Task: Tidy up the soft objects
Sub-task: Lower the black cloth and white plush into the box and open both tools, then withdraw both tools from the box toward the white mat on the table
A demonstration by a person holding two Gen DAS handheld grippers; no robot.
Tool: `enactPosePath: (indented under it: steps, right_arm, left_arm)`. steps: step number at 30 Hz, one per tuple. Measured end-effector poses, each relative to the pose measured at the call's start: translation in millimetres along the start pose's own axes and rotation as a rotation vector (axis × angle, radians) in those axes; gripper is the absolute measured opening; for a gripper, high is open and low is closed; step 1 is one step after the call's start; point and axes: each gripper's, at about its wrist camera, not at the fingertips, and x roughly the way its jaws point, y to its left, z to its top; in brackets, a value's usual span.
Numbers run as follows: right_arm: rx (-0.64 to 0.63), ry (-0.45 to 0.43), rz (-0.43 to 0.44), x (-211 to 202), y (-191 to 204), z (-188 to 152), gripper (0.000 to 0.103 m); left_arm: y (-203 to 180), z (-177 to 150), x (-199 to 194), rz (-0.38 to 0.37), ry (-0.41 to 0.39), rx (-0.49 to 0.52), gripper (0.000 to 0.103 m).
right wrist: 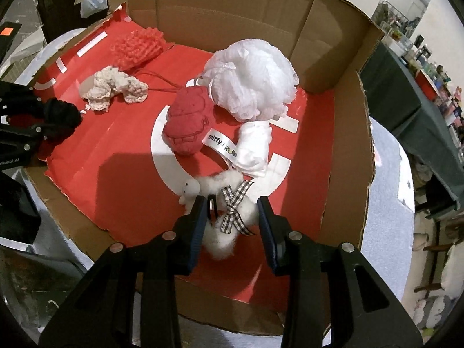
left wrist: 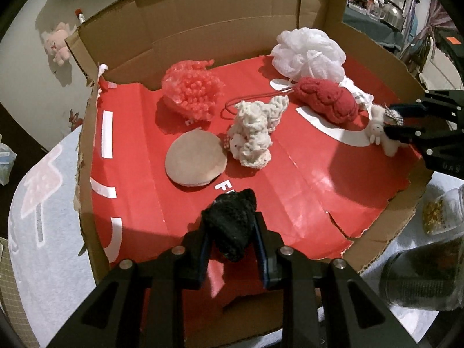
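Observation:
A low cardboard box [left wrist: 203,29] lined with red paper holds the soft things. My left gripper [left wrist: 232,227] is shut on a black knit piece [left wrist: 229,223] at the box's near edge. My right gripper [right wrist: 231,204] is shut on a white fluffy toy [right wrist: 220,243] with a checked ribbon, low over the red floor. In the left wrist view the right gripper [left wrist: 390,120] is at the right edge. Inside lie a pink bobbly scrubber [left wrist: 191,90], a beige round pad [left wrist: 195,162], a cream crochet piece [left wrist: 255,133], a red plush [right wrist: 188,124] and a white mesh pouf [right wrist: 252,81].
A white cloth with a printed label [right wrist: 252,148] lies just beyond the toy. The box stands on a pale patterned cloth [left wrist: 43,203]. Glass jars [left wrist: 420,275] stand close outside its right wall. A dark green table [right wrist: 406,101] with clutter is further right.

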Motion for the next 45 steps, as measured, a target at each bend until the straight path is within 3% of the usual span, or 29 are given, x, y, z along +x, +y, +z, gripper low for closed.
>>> enactPosePath:
  steps: [5, 7, 10, 16, 18, 25, 27, 36, 45]
  right_arm:
    - [-0.009, -0.003, -0.024, 0, 4, 2, 0.038]
    - [-0.02, -0.01, -0.029, -3, 7, 2, 0.042]
    - [-0.022, -0.035, -0.052, -11, 8, 1, 0.058]
    - [0.024, -0.113, -0.066, -48, 3, -1, 0.06]
    - [0.046, -0.152, -0.069, -66, 1, -5, 0.068]
    - [0.107, -0.294, -0.062, -126, 4, -33, 0.074]
    - [0.12, -0.337, -0.06, -141, 11, -46, 0.079]
    - [0.158, -0.459, -0.055, -173, 49, -114, 0.08]
    - [0.219, -0.512, -0.027, -163, 77, -170, 0.082]
  left_arm:
    - [-2, 2, 1, 0.001, -0.004, 0.0, 0.031]
    - [-2, 3, -1, -0.006, -0.018, -0.006, 0.039]
    - [-1, 1, -14, -0.022, -0.057, -0.02, 0.049]
    - [-6, -11, -59, -0.045, -0.175, -0.045, 0.07]
    - [-11, -18, -75, -0.048, -0.221, -0.05, 0.075]
    - [-30, -52, -130, -0.017, -0.385, -0.08, 0.093]
    - [-35, -61, -141, -0.006, -0.421, -0.09, 0.094]
    - [-70, -117, -171, -0.005, -0.559, -0.143, 0.103]
    - [-89, -160, -151, -0.01, -0.55, -0.203, 0.103]
